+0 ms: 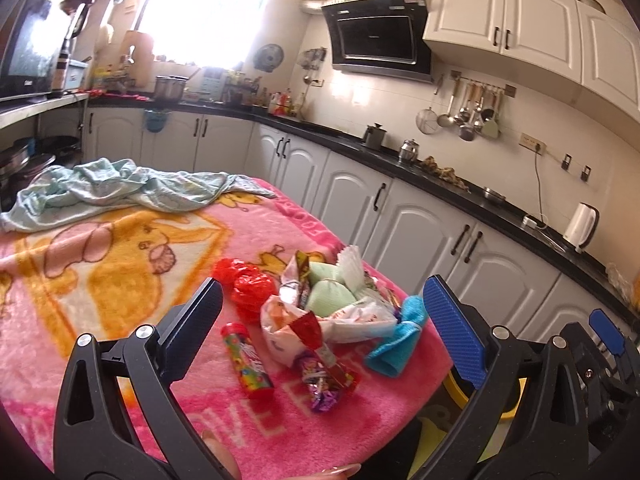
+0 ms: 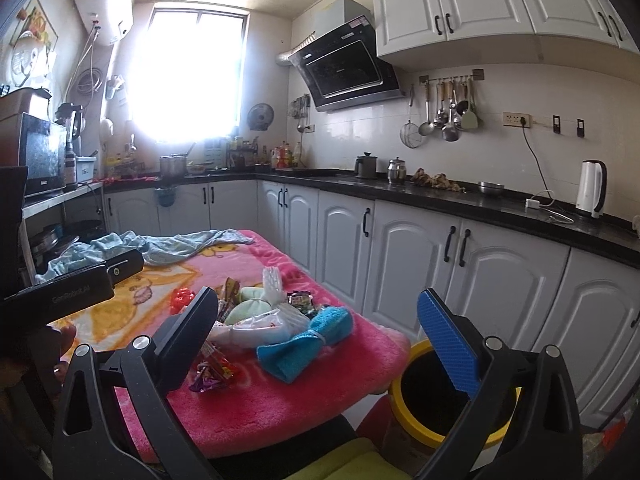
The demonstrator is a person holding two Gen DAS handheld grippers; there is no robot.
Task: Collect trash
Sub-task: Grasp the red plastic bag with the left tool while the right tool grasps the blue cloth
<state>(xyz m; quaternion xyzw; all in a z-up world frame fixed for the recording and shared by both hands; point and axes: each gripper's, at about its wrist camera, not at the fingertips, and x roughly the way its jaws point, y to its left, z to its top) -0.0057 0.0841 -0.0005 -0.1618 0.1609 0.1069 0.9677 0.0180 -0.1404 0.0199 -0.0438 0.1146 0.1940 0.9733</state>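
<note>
A pile of trash lies on the pink blanket (image 1: 120,264) near its right edge: a red candy tube (image 1: 248,362), a red plastic bag (image 1: 248,288), shiny candy wrappers (image 1: 324,376), a white plastic bag (image 1: 360,316), green pouches (image 1: 332,296) and a blue cloth (image 1: 394,340). My left gripper (image 1: 324,336) is open and empty, above the pile. My right gripper (image 2: 320,340) is open and empty, near the blue cloth (image 2: 308,340). A yellow-rimmed bin (image 2: 436,388) stands on the floor beside the table's right corner.
A crumpled light blue towel (image 1: 116,192) lies at the far end of the blanket. White cabinets (image 2: 400,248) and a black counter with a white kettle (image 2: 592,192) run along the right. The left gripper's body (image 2: 76,284) shows at left in the right wrist view.
</note>
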